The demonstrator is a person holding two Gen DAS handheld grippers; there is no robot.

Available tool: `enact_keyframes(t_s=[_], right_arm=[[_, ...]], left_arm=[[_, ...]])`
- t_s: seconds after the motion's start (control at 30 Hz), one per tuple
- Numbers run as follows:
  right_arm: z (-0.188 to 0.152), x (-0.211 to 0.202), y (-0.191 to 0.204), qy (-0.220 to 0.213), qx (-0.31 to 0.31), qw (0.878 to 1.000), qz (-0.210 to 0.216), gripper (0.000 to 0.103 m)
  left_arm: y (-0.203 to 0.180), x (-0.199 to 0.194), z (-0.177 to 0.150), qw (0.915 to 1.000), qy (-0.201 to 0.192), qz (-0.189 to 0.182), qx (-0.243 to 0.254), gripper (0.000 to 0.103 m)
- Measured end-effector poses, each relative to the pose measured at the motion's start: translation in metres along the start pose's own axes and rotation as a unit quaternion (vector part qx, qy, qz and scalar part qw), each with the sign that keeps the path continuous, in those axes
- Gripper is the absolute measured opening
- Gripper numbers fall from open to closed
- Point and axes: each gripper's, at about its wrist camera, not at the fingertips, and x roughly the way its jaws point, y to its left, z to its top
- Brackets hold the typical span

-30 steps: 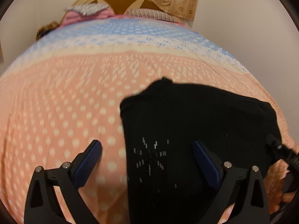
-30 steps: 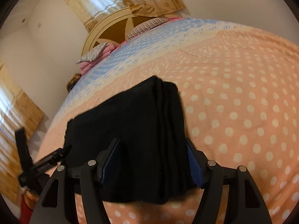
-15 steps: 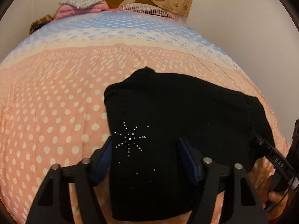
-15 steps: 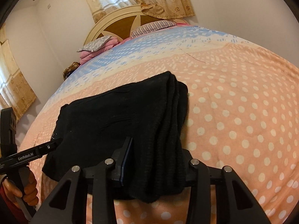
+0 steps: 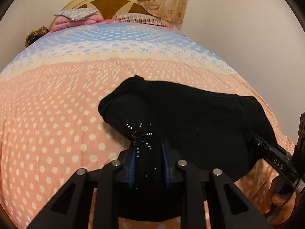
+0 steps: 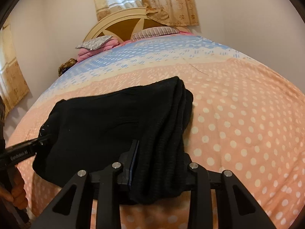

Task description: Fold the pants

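Note:
The black pants (image 5: pixel 190 118) lie folded into a thick bundle on the bed's near edge; a small rhinestone star marks the left end. My left gripper (image 5: pixel 149 162) is shut on that left end, bunching the cloth between its blue pads. In the right wrist view the pants (image 6: pixel 106 122) show stacked ribbed layers on the right. My right gripper (image 6: pixel 156 164) is shut on those layers at the right end; its right pad is hidden by cloth. Each gripper shows in the other's view, pinching its end.
The bed has a peach, cream and blue dotted cover (image 5: pixel 57 114). Pillows and a pink blanket (image 5: pixel 76 18) lie by the headboard (image 6: pixel 122 24). A wall runs along the bed's right side. Curtains hang behind the headboard.
Both grippers went from open around the ends of the pants to shut on them. The left end is now bunched and slightly raised.

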Motion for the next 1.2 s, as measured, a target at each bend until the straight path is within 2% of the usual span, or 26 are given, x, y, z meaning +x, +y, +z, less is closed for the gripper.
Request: enact_keyframes(t_s=[0.2, 0.47, 0.63, 0.93, 1.2], right_arm=[[0.014, -0.024, 0.015, -0.024, 0.005, 1.0, 0.014, 0.032], [0.035, -0.037, 0.07, -0.047, -0.049, 0.997, 0.046, 0.032], [0.05, -0.03, 0.112, -0.058, -0.075, 0.993, 0.076, 0.032], [0.067, 0.0, 0.202, -0.061, -0.12, 0.981, 0.139, 0.032], [0.075, 0.044, 0.28, -0.061, -0.14, 0.972, 0.181, 0.032]], left_arm=[[0.008, -0.013, 0.009, 0.9999, -0.016, -0.001, 0.001, 0.025], [0.041, -0.035, 0.023, 0.9976, -0.056, 0.039, -0.007, 0.024], [0.076, -0.049, 0.03, 0.9939, -0.077, 0.071, -0.034, 0.024], [0.142, -0.065, 0.036, 0.9795, -0.103, 0.157, -0.074, 0.024], [0.197, -0.059, 0.052, 0.9565, -0.118, 0.254, -0.08, 0.024]])
